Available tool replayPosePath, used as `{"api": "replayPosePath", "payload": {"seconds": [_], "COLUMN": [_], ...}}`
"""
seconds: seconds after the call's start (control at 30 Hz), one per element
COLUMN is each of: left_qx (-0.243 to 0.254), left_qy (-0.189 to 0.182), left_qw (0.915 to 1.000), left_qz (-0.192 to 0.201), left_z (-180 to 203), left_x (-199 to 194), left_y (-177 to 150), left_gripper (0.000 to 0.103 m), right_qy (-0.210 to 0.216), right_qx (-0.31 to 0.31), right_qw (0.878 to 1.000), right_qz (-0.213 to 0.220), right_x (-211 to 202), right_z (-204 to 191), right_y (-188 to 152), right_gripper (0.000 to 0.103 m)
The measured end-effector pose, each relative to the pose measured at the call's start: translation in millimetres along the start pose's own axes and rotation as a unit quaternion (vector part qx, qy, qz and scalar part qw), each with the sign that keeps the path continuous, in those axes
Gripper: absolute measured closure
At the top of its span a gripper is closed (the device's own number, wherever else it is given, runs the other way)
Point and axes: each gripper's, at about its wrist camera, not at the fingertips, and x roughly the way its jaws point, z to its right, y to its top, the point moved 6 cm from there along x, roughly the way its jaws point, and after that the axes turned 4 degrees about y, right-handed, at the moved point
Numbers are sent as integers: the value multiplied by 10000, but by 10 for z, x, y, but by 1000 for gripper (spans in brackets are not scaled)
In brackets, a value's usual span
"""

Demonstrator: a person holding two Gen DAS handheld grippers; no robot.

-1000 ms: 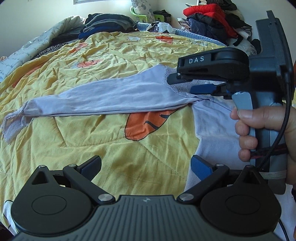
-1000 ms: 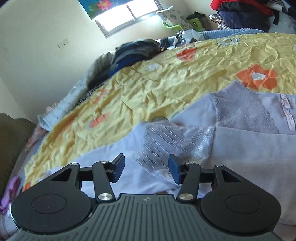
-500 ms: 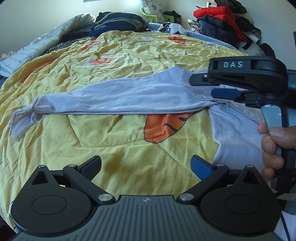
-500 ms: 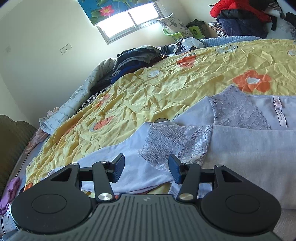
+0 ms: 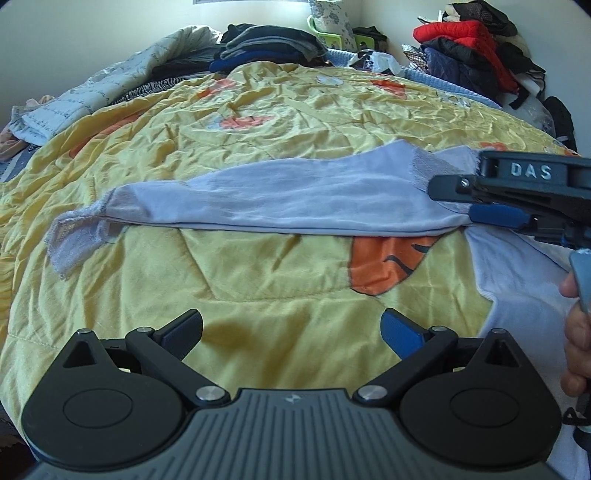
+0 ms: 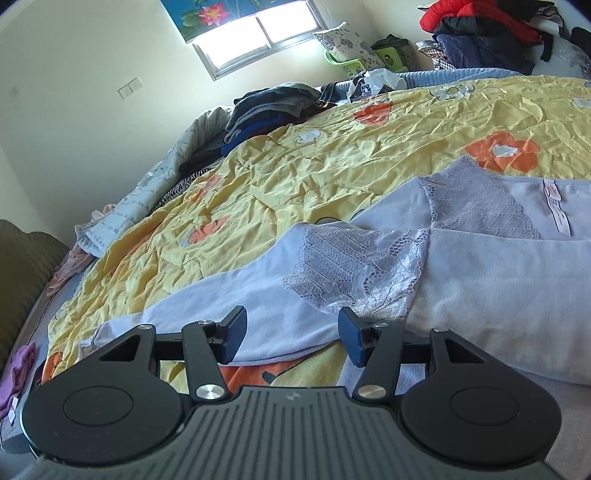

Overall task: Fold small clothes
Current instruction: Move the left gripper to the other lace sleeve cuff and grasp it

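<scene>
A lavender top (image 5: 280, 201) lies on the yellow flowered quilt (image 5: 280, 122), ahead of the left gripper (image 5: 291, 330), fingers spread, empty. The right gripper (image 6: 291, 334), fingers apart, hovers by its lace shoulder. Clothes piles (image 5: 476, 48) beyond, window (image 6: 258, 33) above.

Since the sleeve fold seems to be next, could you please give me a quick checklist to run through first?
1. Left gripper open, holding nothing: ok.
2. Right gripper open over the lilac top: ok.
3. Long sleeve laid out straight on the yellow quilt: ok.
4. Lace cuff flat: not ok, slightly rumpled.
5. Top's body smooth: cannot tell, mostly out of view.
</scene>
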Motion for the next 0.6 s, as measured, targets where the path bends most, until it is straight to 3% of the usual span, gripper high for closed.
{"api": "replayPosePath", "payload": {"seconds": [0.1,0.27,0.43,0.6], "left_qx": [-194,-1262,-2267,-2932], "left_qy": [159,160,-188,-500], "left_qw": [9997,9918,9738,9545], "left_qz": [56,112,1,-238], "left_z": [-224,-829,-1357,-1669], "left_x": [24,7,17,121], "left_y": [79,253,317,329], "left_gripper": [0,0,0,0], "right_qy": [8,-35,-8,32], "right_qx": [-326,-1471,-2874,-3893], "right_qw": [9995,9891,9578,9211], "right_qz": [-30,-106,-47,-65], "right_x": [-1,64,208,433], "right_z": [-121,-555,-1152,-1637], "right_y": [-18,-101,-319,-549], "right_gripper": [44,41,39,40]}}
